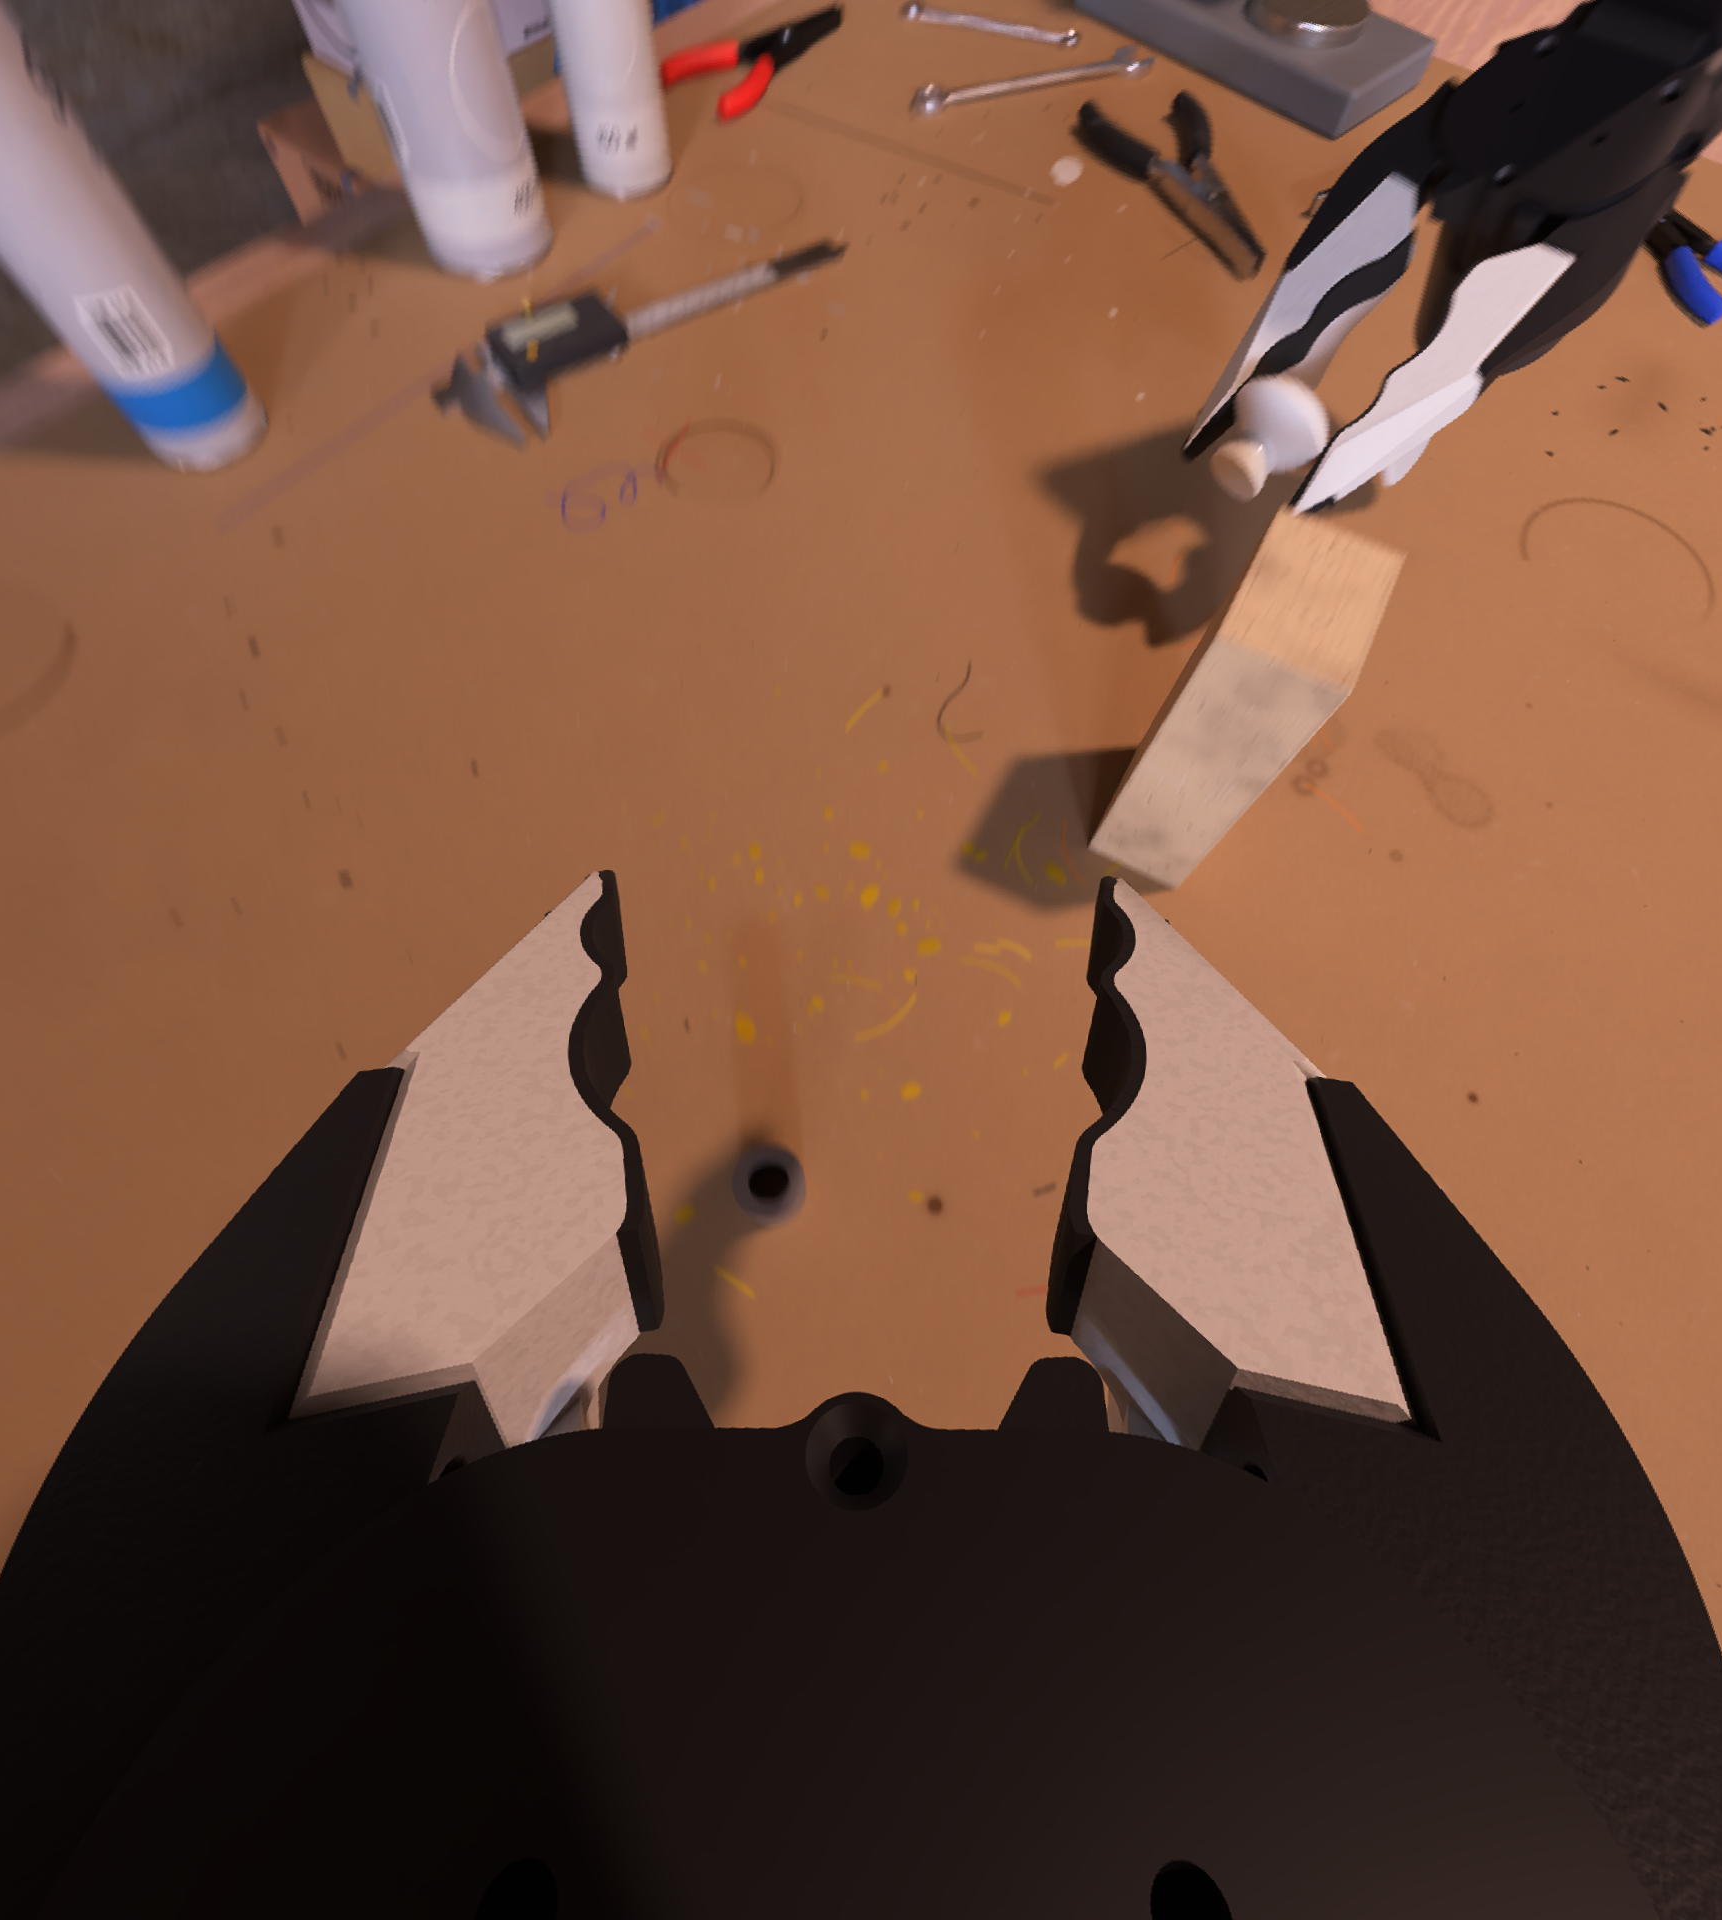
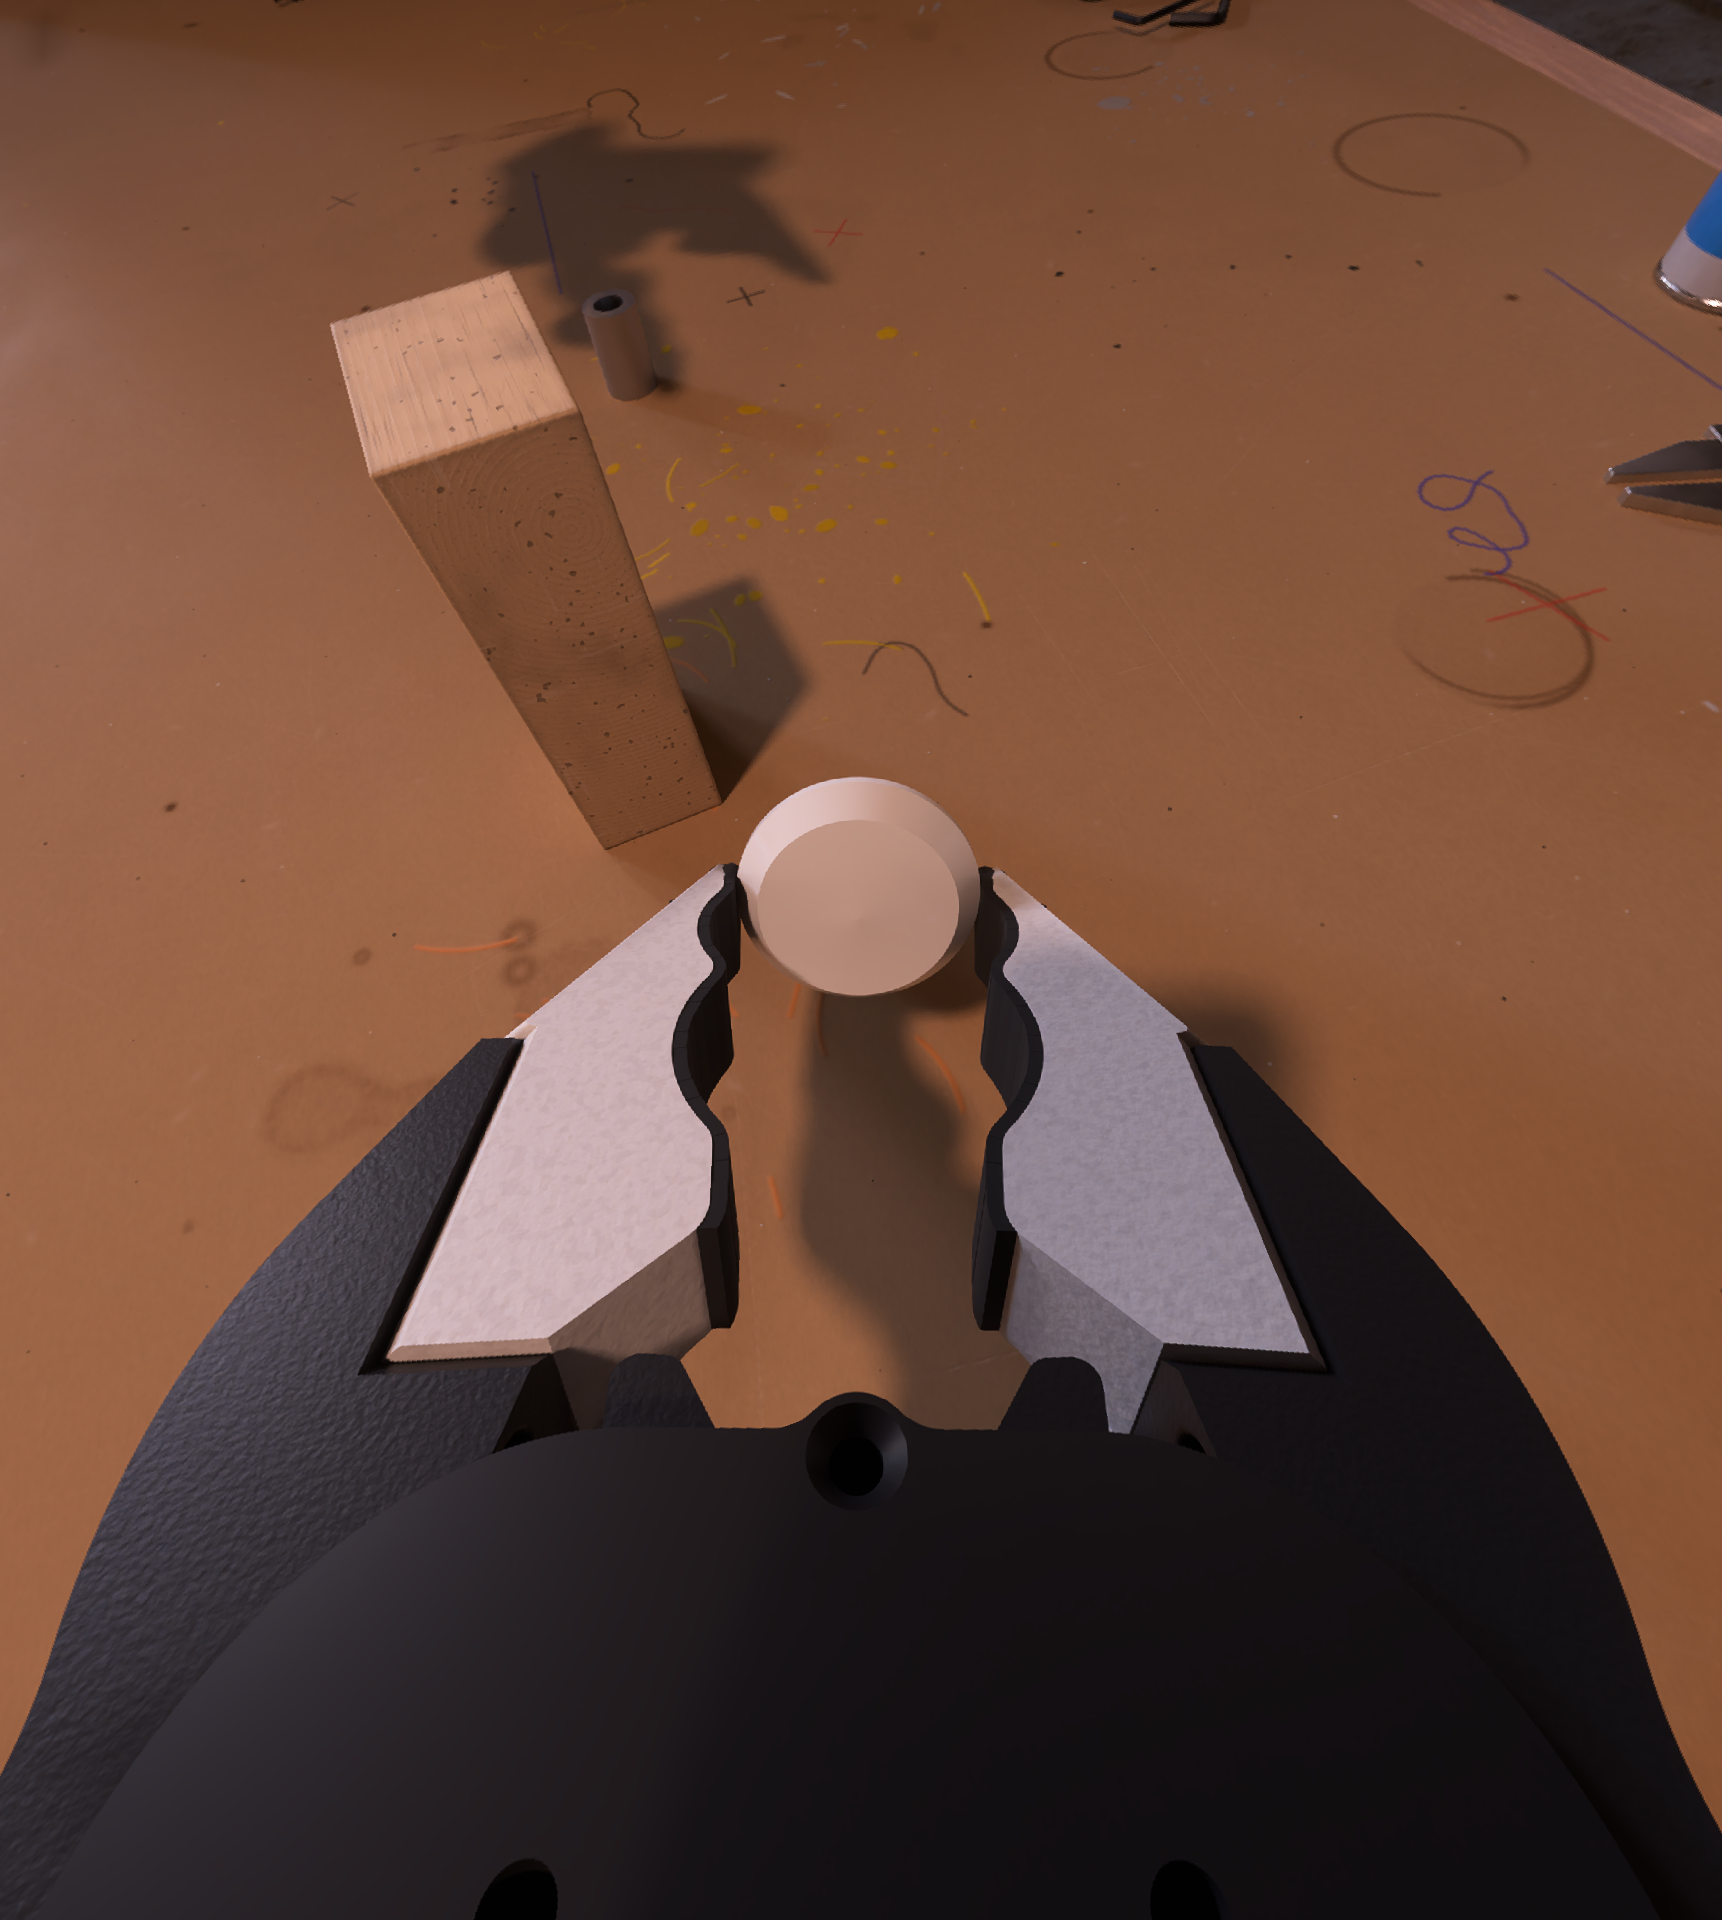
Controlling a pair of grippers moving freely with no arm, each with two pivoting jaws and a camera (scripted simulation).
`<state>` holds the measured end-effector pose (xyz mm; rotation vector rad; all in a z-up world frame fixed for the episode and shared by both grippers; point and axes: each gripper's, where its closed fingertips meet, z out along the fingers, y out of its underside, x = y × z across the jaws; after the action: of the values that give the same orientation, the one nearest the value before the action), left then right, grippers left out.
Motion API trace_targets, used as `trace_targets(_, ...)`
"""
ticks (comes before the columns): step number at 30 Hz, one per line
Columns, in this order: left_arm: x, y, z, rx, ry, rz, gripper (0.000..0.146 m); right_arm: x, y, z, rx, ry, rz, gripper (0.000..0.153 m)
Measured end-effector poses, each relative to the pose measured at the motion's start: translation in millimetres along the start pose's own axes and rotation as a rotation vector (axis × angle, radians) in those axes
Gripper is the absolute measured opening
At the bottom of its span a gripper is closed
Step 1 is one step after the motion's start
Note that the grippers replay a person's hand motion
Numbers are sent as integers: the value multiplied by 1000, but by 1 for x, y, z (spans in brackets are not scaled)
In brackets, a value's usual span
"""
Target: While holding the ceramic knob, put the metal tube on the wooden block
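My left gripper [image 1: 852, 883] is open and empty, pointing down over the brown bench. The small dark metal tube [image 1: 766, 1181] stands upright on the bench below it, between the fingers and back toward the palm. The tube also shows in the right wrist view [image 2: 618, 343], just beyond the tall pale wooden block [image 2: 514, 540], which stands upright. The block shows ahead and right in the left wrist view [image 1: 1252, 707]. My right gripper [image 2: 857, 878] is shut on the cream ceramic knob [image 2: 852, 888]. In the left wrist view that gripper [image 1: 1252, 473] holds the knob [image 1: 1262, 426] above the block's far side.
White tubes [image 1: 462, 135] and a blue-banded tube [image 1: 57, 239] stand at the far left. A caliper [image 1: 566, 343], red pliers [image 1: 753, 57], black pliers [image 1: 1169, 177], wrenches [image 1: 1033, 83] and a grey block [image 1: 1272, 52] lie at the back. The bench edge [image 2: 1584, 73] runs at the right wrist view's top right.
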<state>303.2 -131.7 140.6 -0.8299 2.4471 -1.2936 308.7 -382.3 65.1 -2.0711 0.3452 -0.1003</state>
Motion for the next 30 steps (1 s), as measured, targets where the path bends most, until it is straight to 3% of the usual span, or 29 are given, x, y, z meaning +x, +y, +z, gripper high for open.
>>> trace_targets(3,-7,45,4,-35,8,-72,87,-2,0,2,-7,-5,-8,45)
trace_targets(8,-11,93,8,-174,88,86,80,-5,3,6,-10,-28,-7,45)
trace_targets(14,-13,94,-2,-329,237,261,75,-7,4,9,-16,-44,-18,45)
trace_targets(21,-26,107,8,-664,261,537,71,-9,5,10,-14,-55,-24,45)
trace_targets(30,-30,104,15,-765,315,733,55,-8,4,7,-5,-53,-28,45)
